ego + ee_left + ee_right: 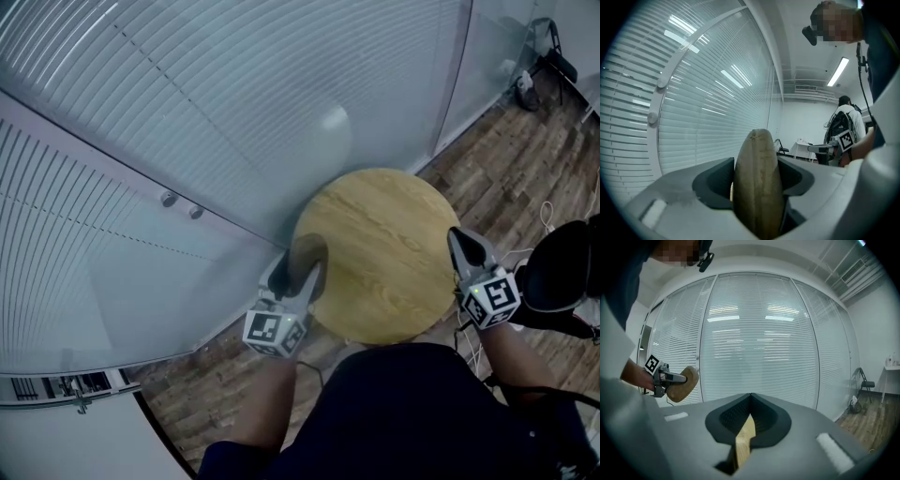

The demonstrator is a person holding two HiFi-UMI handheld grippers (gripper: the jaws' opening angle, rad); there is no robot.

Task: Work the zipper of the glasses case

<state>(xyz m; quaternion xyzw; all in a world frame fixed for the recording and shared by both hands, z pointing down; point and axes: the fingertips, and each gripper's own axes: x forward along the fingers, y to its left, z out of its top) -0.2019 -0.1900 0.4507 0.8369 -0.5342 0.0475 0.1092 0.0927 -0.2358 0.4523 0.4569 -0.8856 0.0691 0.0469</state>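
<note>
Gripping glasses case (758, 187) in left gripper (300, 269), jaws wide across its broad sides, end-up at left edge of table (384, 234). Holding right gripper (465, 244) clenched on nothing at right edge. Seems light, semi-stiff shell w/ fabric skin, prob. not slippery or fragile. Best to clamp body clear of the seam & pinch zip pull w/ right; pull not visible.

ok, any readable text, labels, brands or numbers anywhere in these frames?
No readable words or numbers anywhere.
Left marker cube on the left gripper: black-and-white square pattern only, no letters.
Right marker cube on the right gripper: the same.
Glasses case: no print visible.
</note>
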